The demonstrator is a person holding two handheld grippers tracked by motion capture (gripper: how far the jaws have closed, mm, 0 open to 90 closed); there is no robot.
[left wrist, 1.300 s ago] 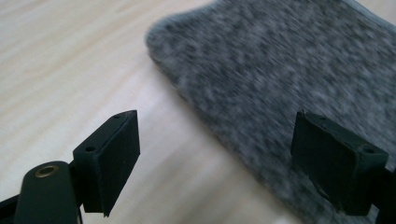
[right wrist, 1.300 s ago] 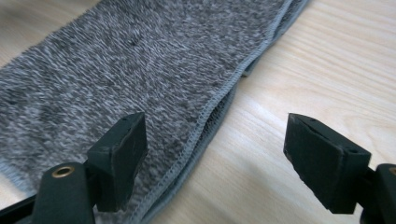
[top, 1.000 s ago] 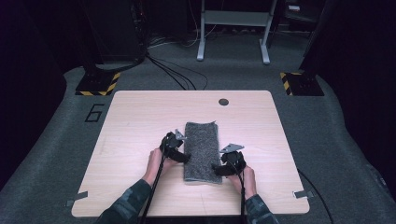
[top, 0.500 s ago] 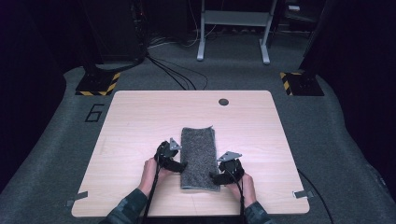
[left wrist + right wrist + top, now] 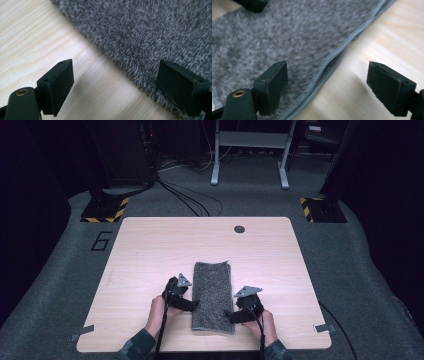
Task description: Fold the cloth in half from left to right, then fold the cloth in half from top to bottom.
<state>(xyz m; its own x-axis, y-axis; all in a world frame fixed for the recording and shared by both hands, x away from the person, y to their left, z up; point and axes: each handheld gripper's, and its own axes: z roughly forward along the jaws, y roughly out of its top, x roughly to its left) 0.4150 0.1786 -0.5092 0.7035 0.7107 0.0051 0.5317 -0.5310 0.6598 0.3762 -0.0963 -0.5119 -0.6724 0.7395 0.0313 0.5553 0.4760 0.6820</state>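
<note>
The folded grey towel [image 5: 213, 296] lies as a narrow strip on the near half of the pale wooden table [image 5: 150, 245], its long axis running from 12 to 6 o'clock, its near end close to the table's front edge. The pile is fluffy and the layers lie loosely stacked; along its right side a stitched hem [image 5: 329, 66] shows with a dark gap beneath it, so the layers there are not lying tight.

The left gripper [image 5: 187, 304] sits at the towel's 9 o'clock side, near the lower part of the strip. Its jaws stand spread, one over bare wood and the other over the fuzzy edge [image 5: 120, 65], with nothing pinched. The right gripper [image 5: 235, 316] sits at the towel's 4 o'clock corner, also spread wide and astride the hem, one jaw above the cloth and the other above the table; its jaws have just been opening, and nothing is caught between them.

The likely next fold or lift carries some risks. If a jaw closes on the top layer alone, the stack would peel apart and the fold would come undone. If the two sides are gripped at unequal heights along the strip, the towel would skew or bunch. A low jaw dragging over the pile could push the whole strip towards 6 o'clock and off the front edge. The trailing cables [image 5: 260, 332] could also snag the near end.
</note>
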